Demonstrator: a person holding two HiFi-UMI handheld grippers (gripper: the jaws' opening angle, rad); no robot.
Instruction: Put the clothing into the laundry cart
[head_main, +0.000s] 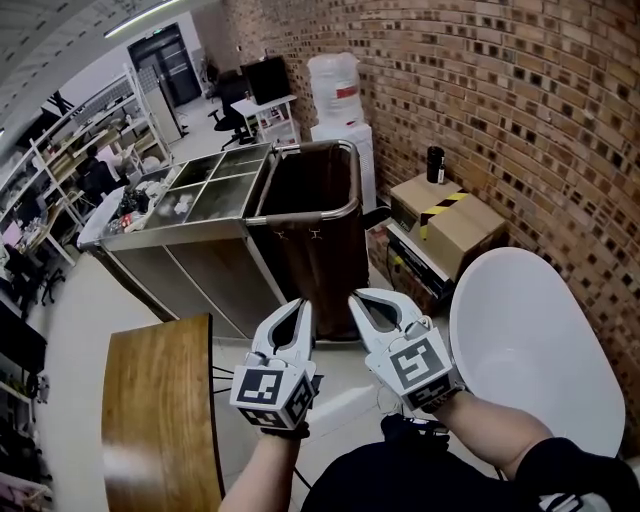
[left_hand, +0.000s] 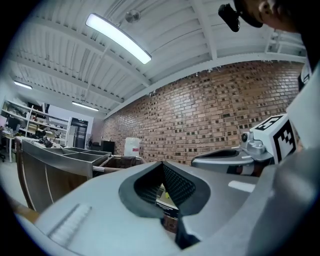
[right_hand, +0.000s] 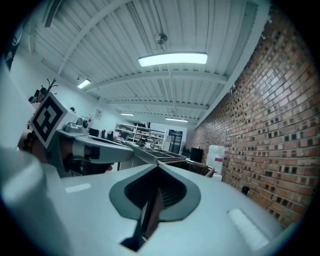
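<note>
The laundry cart (head_main: 310, 262), brown cloth with a metal rim, stands on the floor ahead of me against the brick wall; its inside looks dark and I see no clothing in any view. My left gripper (head_main: 301, 308) and right gripper (head_main: 361, 298) are raised side by side in front of my body, tips pointing toward the cart. Both are shut with nothing between the jaws. In the left gripper view its tips (left_hand: 162, 163) meet, with the cart (left_hand: 122, 161) beyond. In the right gripper view the tips (right_hand: 159, 165) are also together.
A steel trolley with open compartments (head_main: 190, 195) adjoins the cart's left side. A wooden tabletop (head_main: 160, 410) is at my lower left, a white rounded surface (head_main: 530, 340) at my right. Cardboard boxes (head_main: 450, 225) and a water dispenser (head_main: 338, 95) line the brick wall.
</note>
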